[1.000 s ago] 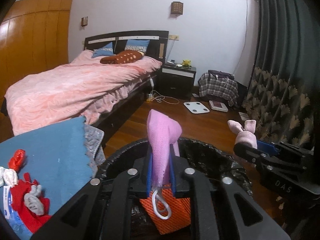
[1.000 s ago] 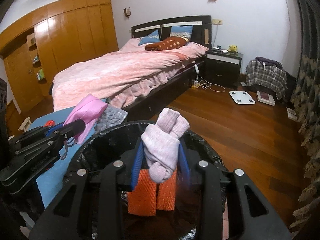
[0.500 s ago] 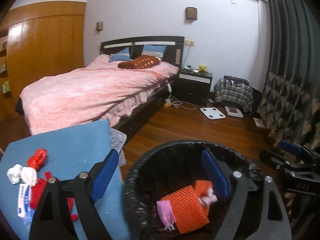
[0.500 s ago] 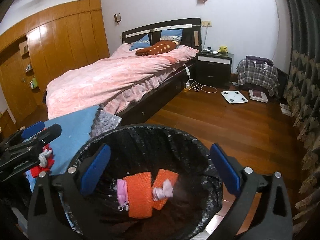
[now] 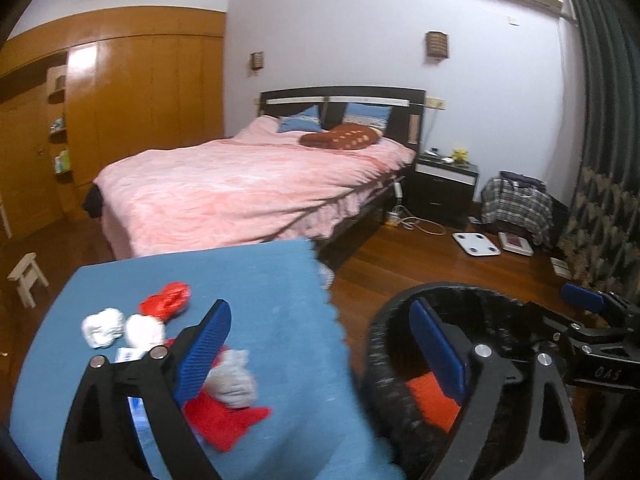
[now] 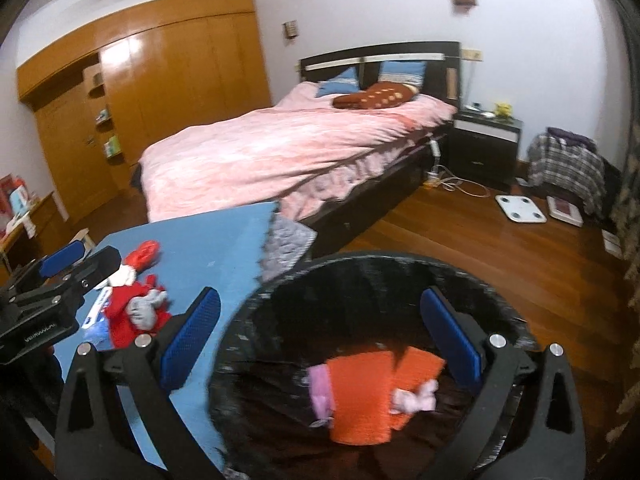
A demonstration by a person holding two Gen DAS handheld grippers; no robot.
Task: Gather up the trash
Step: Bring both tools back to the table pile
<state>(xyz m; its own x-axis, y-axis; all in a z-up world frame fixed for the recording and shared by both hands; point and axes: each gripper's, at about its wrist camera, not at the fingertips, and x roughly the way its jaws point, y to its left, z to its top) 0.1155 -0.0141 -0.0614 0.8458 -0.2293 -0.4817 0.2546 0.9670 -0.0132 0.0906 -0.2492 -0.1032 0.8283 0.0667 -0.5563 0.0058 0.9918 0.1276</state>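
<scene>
**Both hand-held grippers empty over table and bin**

On the left, the blue table (image 5: 260, 280) carries the remaining trash (image 5: 224, 396): red scraps, white wads and a small packet. The left hand-held gripper (image 5: 320, 354) straddles the gap between table edge and bin, its jaws wide apart and just opened further, nothing between them. To the right stands the black-lined bin (image 6: 360, 276), holding orange net pieces (image 6: 360, 396), a pink cloth (image 6: 320, 390) and a pale wad (image 6: 416, 396). The right hand-held gripper (image 6: 320, 340) hangs over the bin, jaws spread wide, empty.
</scene>
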